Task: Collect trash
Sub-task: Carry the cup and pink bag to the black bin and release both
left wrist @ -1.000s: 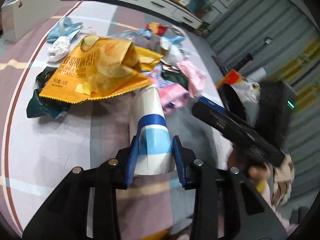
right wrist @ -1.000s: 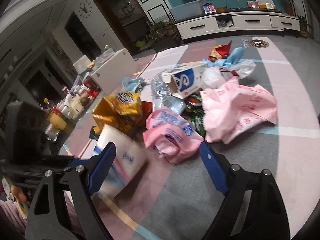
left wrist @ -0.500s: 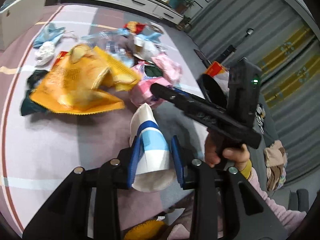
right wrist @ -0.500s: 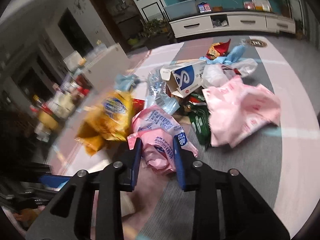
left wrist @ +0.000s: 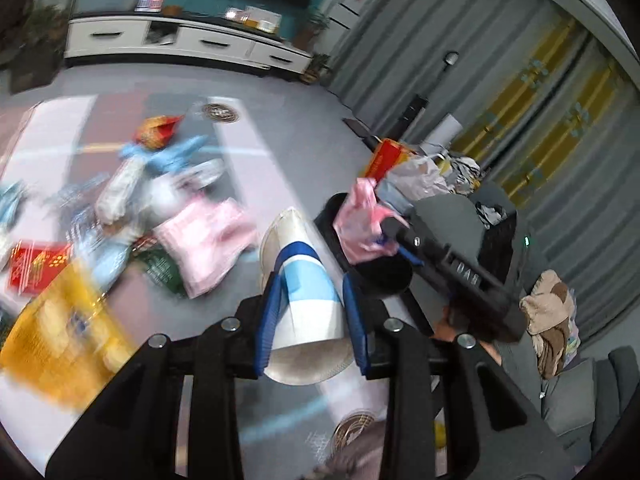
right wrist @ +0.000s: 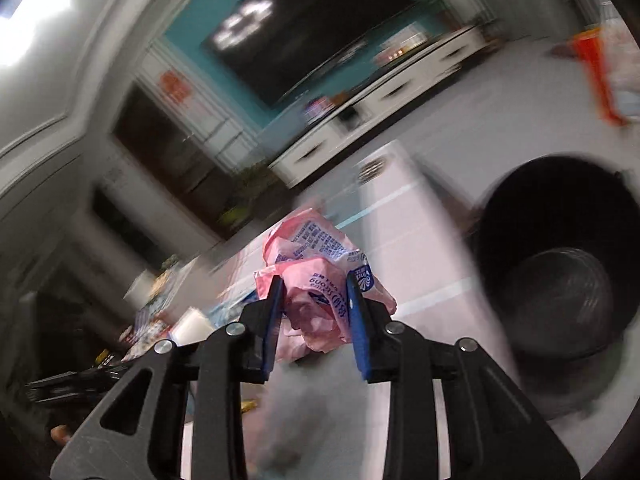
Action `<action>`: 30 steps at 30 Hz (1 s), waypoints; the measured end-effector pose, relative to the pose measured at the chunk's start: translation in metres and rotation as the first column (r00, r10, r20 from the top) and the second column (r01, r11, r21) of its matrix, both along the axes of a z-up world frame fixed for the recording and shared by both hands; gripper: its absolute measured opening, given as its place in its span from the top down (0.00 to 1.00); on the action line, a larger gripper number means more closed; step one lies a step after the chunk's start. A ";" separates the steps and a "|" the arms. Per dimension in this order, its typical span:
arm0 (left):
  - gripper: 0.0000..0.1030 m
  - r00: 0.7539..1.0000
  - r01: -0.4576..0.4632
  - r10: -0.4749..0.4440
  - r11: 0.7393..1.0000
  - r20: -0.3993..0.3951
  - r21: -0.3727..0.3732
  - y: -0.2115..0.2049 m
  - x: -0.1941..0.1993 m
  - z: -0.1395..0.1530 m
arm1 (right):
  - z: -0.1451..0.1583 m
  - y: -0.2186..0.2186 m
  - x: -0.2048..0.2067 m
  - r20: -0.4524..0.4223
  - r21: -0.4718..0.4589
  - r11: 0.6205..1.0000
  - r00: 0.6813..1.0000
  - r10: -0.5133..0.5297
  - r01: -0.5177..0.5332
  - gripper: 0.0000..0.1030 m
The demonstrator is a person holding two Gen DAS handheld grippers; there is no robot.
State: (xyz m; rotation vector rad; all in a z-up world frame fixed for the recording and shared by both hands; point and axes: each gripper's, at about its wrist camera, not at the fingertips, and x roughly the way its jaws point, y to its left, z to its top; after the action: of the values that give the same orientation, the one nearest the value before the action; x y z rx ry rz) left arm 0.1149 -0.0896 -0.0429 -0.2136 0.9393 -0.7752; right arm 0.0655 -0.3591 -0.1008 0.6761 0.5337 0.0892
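My left gripper point(left wrist: 310, 316) is shut on a white paper cup with blue bands point(left wrist: 302, 280), held above the floor. My right gripper point(right wrist: 316, 312) is shut on a crumpled pink plastic bag point(right wrist: 316, 276) and holds it in the air left of the black trash bin point(right wrist: 560, 272). In the left wrist view the right gripper holds the pink bag point(left wrist: 362, 224) over the black bin point(left wrist: 372, 268). Loose trash lies on the floor to the left: a pink wrapper point(left wrist: 208, 244), a yellow chip bag point(left wrist: 56, 332), a red packet point(left wrist: 34, 266).
A white TV cabinet point(left wrist: 180, 44) stands at the far wall. Bags and a red box point(left wrist: 384, 158) pile up by the grey curtains on the right. A grey sofa point(left wrist: 576, 412) with a brown cloth is at the lower right.
My right gripper has lifted the pink bag off the floor and swung it towards the black bin. My left gripper has turned right with the cup still held.
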 end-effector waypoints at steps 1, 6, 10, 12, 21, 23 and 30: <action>0.68 1.000 0.016 -0.016 1.000 0.001 -0.001 -0.015 0.005 0.002 | -0.002 -0.009 -0.002 -0.011 -0.013 0.999 0.999 -0.044 0.044 0.69; 0.68 0.995 0.103 -0.103 0.994 -0.003 0.032 -0.120 0.037 -0.013 | -0.024 -0.054 -0.011 -0.082 -0.023 0.974 0.971 -0.225 0.224 0.69; 0.68 0.991 0.134 -0.133 0.989 -0.020 0.064 -0.180 0.051 -0.034 | -0.046 -0.073 -0.007 -0.139 -0.001 0.961 0.952 -0.274 0.277 0.63; 0.68 0.990 0.132 -0.128 0.988 -0.055 0.078 -0.201 0.059 -0.051 | -0.055 -0.078 -0.005 -0.172 0.016 0.955 0.942 -0.289 0.296 0.50; 0.30 0.992 0.103 -0.097 0.991 -0.082 0.079 -0.187 0.062 -0.071 | -0.059 -0.084 -0.013 -0.182 -0.005 0.944 0.928 -0.326 0.330 0.38; 0.28 0.995 0.092 -0.089 0.990 -0.032 0.102 -0.171 0.051 -0.063 | -0.054 -0.080 -0.009 -0.170 0.000 0.953 0.939 -0.299 0.303 0.38; 0.17 0.992 -0.029 0.005 0.981 0.127 0.190 -0.075 0.015 -0.029 | -0.034 -0.026 0.011 -0.134 -0.038 0.992 0.984 -0.120 0.116 0.35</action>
State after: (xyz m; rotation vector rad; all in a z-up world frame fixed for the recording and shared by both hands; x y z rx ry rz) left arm 0.1295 -0.1650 -0.0724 -0.0043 0.8851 -0.6696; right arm 0.0765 -0.3847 -0.1347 0.6863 0.6236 -0.0770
